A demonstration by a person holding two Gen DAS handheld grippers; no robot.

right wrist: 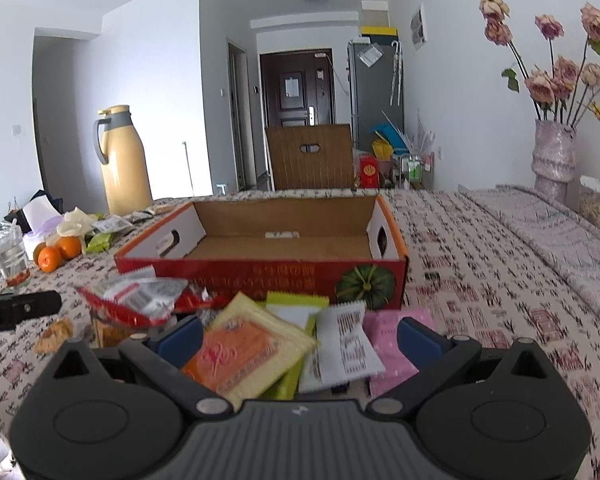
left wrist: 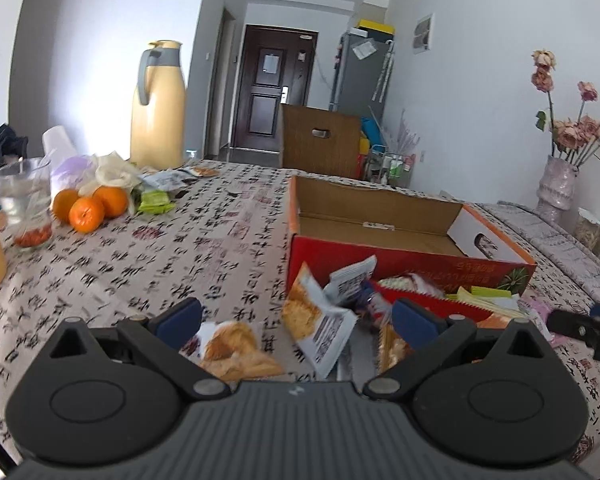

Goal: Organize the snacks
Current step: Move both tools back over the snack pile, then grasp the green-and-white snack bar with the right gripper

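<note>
With the fingers of both the left gripper [left wrist: 296,320] and right gripper [right wrist: 298,338] apart and empty over the snack packets [right wrist: 256,344] heaped just before the empty red box [right wrist: 284,256], overlapping slippery wrappers could make either pinch snag two.

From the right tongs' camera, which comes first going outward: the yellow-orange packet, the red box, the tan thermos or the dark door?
1. Yellow-orange packet, between the open right tongs.
2. Red box, straight ahead on the table.
3. Tan thermos, far left on the table.
4. Dark door, at the room's end.
</note>
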